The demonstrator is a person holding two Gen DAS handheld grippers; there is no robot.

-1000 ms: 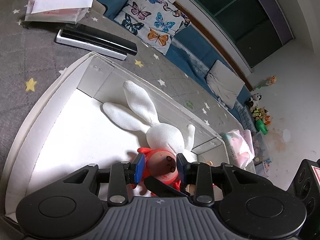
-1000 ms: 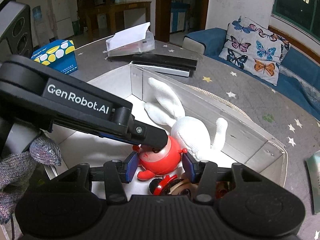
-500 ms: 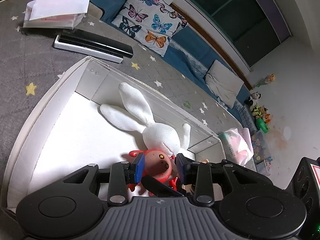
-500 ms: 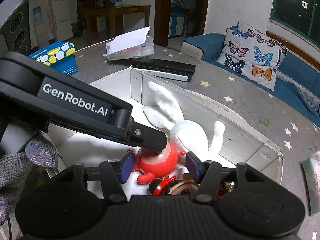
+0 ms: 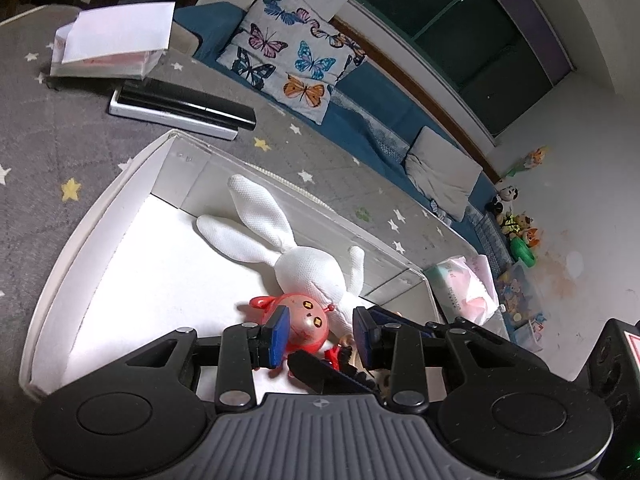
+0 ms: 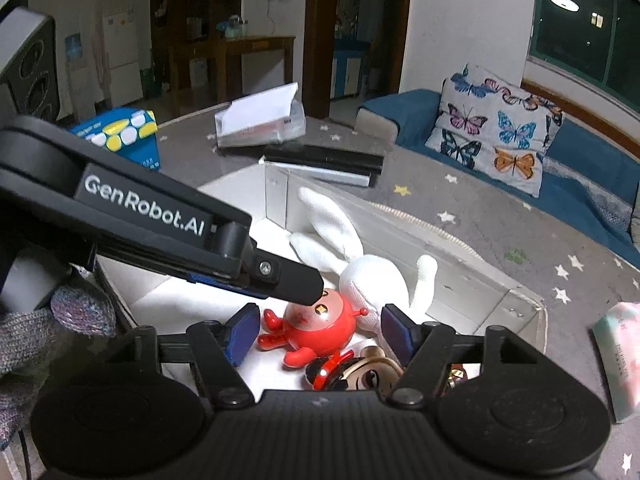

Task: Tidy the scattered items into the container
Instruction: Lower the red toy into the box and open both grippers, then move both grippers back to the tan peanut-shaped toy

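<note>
A red round toy figure lies in the white box, next to a white plush rabbit. My left gripper is open above the red toy, its blue pads apart from it. My right gripper is open wide, its pads on either side of the toy without touching. The left gripper's black finger reaches over the toy in the right wrist view. Small toys lie near the box's near wall.
A black and white flat device and a clear case with white paper lie beyond the box. A blue tissue box stands at the left. A tissue pack lies to the right. Butterfly cushion on the sofa.
Both grippers have opened and let go of the red toy, which now lies in the box. Both have drawn back and up a little.
</note>
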